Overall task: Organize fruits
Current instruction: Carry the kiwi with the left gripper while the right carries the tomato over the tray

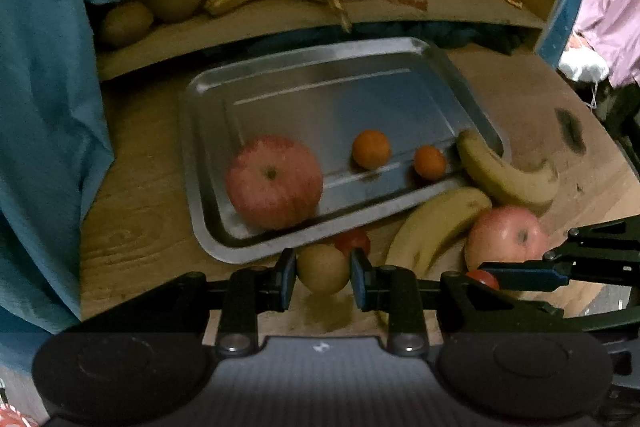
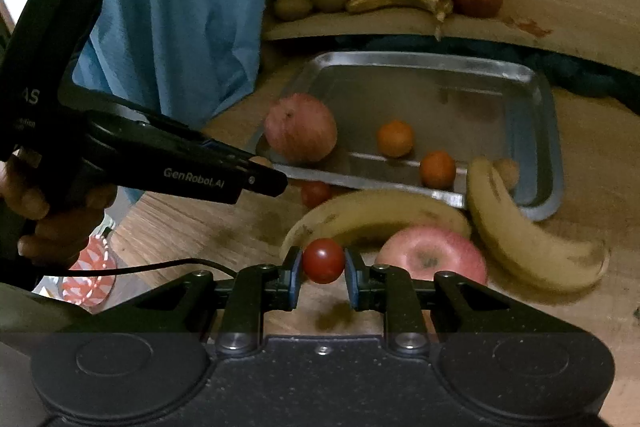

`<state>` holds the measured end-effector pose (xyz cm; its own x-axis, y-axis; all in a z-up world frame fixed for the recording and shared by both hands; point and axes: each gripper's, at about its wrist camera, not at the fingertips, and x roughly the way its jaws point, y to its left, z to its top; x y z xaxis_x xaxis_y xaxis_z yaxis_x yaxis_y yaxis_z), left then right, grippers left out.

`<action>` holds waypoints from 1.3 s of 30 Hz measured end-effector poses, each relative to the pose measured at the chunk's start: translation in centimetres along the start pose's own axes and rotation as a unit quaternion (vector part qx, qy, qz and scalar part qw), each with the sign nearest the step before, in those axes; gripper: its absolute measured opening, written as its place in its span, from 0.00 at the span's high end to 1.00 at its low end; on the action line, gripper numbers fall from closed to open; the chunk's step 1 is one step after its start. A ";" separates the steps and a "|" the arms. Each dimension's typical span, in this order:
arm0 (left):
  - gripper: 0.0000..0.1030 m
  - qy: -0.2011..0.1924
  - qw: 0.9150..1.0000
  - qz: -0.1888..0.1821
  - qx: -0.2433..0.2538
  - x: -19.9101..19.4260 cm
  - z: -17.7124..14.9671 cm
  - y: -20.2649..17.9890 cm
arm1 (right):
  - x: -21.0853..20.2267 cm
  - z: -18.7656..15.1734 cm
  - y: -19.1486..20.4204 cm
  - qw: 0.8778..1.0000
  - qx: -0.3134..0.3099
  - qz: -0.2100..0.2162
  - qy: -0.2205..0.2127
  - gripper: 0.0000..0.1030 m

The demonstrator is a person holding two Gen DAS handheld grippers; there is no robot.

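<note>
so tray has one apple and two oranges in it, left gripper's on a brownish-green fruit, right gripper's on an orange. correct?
One error: the right gripper holds a small red tomato, not an orange, as the right wrist view shows. The rest stands: the tray holds one apple and two oranges, and the left gripper is on a brownish-green fruit.

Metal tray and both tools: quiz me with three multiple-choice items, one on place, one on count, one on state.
1. Where is the cherry tomato?
A. between the right tool's fingers
B. in the tray
C. on the shelf

2. How many small oranges lie in the metal tray?
A. none
B. two
C. four

3. What is the left tool doing?
A. hanging open, holding nothing
B. closed around a small yellow-green fruit
C. gripping a banana

Answers: 1 A, the right tool pinches it; 2 B, the two oranges sit beside the apple; 3 B, the small yellow-green fruit sits between its pads.
</note>
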<state>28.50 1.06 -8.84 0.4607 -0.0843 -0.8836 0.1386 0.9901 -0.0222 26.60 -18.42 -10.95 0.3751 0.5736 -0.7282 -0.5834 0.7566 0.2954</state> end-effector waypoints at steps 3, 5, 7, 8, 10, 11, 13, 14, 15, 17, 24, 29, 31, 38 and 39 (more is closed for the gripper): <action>0.69 -0.005 1.000 0.003 -0.011 -0.1 0.6 -0.2 | -0.3 0.7 -0.6 1.000 -0.011 0.004 -0.003 0.77; 0.69 -0.009 1.000 0.003 -0.017 -0.2 0.9 -0.4 | -0.6 1.4 -1.1 1.000 -0.019 0.007 -0.008 0.77; 0.69 -0.013 1.000 0.003 -0.024 -0.2 1.4 -0.6 | -0.8 1.8 -1.7 1.000 -0.025 0.008 -0.010 0.77; 0.69 -0.016 1.000 0.002 -0.026 -0.1 1.6 -0.7 | -0.9 2.0 -1.9 1.000 -0.028 0.007 -0.011 0.77; 0.69 -0.019 0.999 -0.002 -0.030 0.2 2.2 -1.1 | -1.1 2.5 -2.6 0.999 -0.033 0.004 -0.011 0.77; 0.69 -0.021 0.999 -0.005 -0.029 0.4 2.5 -1.5 | -1.2 2.7 -2.9 0.999 -0.035 0.002 -0.010 0.77; 0.69 -0.027 0.999 -0.009 -0.025 0.7 3.1 -2.1 | -1.4 3.1 -3.7 0.999 -0.040 -0.002 -0.008 0.77; 0.69 -0.028 0.999 -0.011 -0.024 1.0 3.3 -2.5 | -1.4 3.3 -4.1 0.999 -0.042 -0.003 -0.008 0.77; 0.69 -0.031 0.999 -0.013 -0.023 1.2 3.6 -2.9 | -1.5 3.5 -4.5 0.999 -0.044 -0.005 -0.009 0.77; 0.69 -0.033 0.999 -0.014 -0.022 1.8 4.3 -3.6 | -1.6 3.9 -5.4 0.999 -0.047 -0.009 -0.012 0.77; 0.69 -0.020 0.999 0.000 -0.038 3.7 5.4 -4.3 | -0.7 5.5 -8.2 0.998 -0.059 -0.013 -0.014 0.77; 0.69 -0.011 0.998 0.014 -0.057 4.6 5.7 -3.9 | 0.4 6.5 -9.2 0.997 -0.074 0.000 -0.008 0.77; 0.69 -0.008 0.998 0.018 -0.064 4.9 5.7 -3.8 | 0.9 6.9 -9.5 0.997 -0.077 0.003 -0.006 0.77; 0.69 0.002 0.996 0.026 -0.082 6.0 5.6 -3.5 | 2.6 7.8 -10.4 0.996 -0.084 -0.001 0.003 0.77; 0.69 0.003 0.996 0.026 -0.083 6.1 5.7 -3.5 | 2.8 7.8 -10.6 0.996 -0.084 -0.001 0.005 0.77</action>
<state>35.78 -3.55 -11.51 0.4576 -0.0316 -0.8886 -0.0328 0.9981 -0.0524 39.41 -22.37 -11.25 0.3696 0.5682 -0.7352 -0.6953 0.6940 0.1869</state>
